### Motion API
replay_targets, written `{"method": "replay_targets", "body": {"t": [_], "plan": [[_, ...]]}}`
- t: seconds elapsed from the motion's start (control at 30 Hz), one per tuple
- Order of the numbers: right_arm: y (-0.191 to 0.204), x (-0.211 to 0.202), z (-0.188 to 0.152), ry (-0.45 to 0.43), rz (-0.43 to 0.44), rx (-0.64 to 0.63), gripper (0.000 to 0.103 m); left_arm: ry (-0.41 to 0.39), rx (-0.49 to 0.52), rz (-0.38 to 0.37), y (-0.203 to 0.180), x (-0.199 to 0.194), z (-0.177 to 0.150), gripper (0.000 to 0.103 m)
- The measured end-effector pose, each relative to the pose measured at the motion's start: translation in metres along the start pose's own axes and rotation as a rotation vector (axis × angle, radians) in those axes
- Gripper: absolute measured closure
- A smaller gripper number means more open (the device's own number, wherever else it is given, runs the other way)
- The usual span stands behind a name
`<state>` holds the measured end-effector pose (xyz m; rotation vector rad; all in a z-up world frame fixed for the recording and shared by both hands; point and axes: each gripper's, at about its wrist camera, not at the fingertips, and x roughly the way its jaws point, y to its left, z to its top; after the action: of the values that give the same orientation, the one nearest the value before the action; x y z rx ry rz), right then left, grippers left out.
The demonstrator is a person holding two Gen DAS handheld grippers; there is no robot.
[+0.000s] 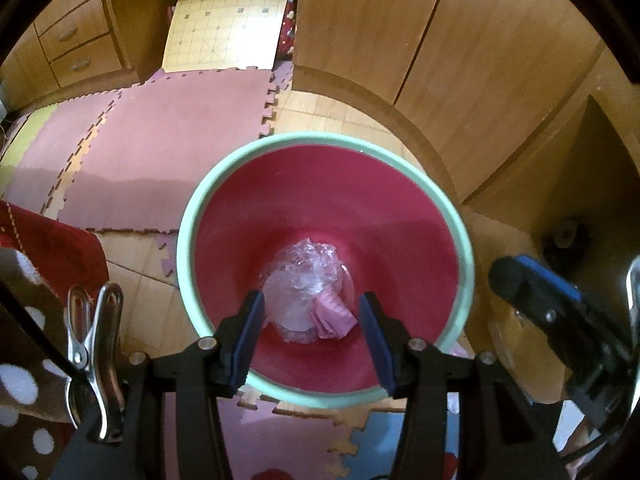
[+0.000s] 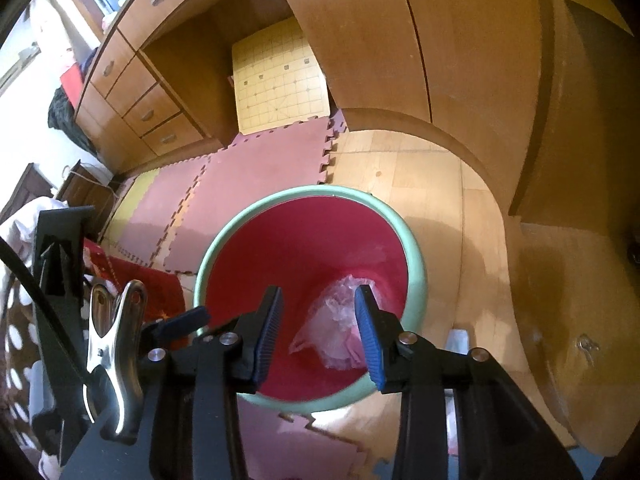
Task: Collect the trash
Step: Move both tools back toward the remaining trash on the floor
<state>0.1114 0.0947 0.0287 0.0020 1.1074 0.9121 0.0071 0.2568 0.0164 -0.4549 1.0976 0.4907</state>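
A red bin with a pale green rim point(image 1: 188, 216) stands on the floor right below both grippers; it also shows in the right wrist view point(image 2: 416, 256). At its bottom lie crumpled clear plastic point(image 1: 304, 268) and a pink paper scrap point(image 1: 334, 314); the right wrist view shows the plastic point(image 2: 328, 328) too. My left gripper point(image 1: 312, 332) is open and empty above the bin's mouth. My right gripper point(image 2: 320, 332) is open and empty above the bin as well. The right gripper's finger shows at the right edge of the left wrist view point(image 1: 536, 284).
Pink foam puzzle mats point(image 1: 172, 148) cover the floor to the left of the bin. Wooden cabinets point(image 1: 460, 40) curve around the back and right. A drawer unit point(image 2: 136, 96) stands back left. A red cloth point(image 1: 52, 248) and spotted fabric point(image 1: 24, 380) lie at left.
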Motion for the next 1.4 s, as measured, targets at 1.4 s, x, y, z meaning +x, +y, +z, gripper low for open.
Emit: {"method": "replay_targets", "body": {"t": [1.4], "plan": [[-0.046,-0.233,-0.107,-0.176,-0.199,0.09,0.065,-0.041,0.189,-0.159,-0.097,-0.145,-0.124,0.051]]}}
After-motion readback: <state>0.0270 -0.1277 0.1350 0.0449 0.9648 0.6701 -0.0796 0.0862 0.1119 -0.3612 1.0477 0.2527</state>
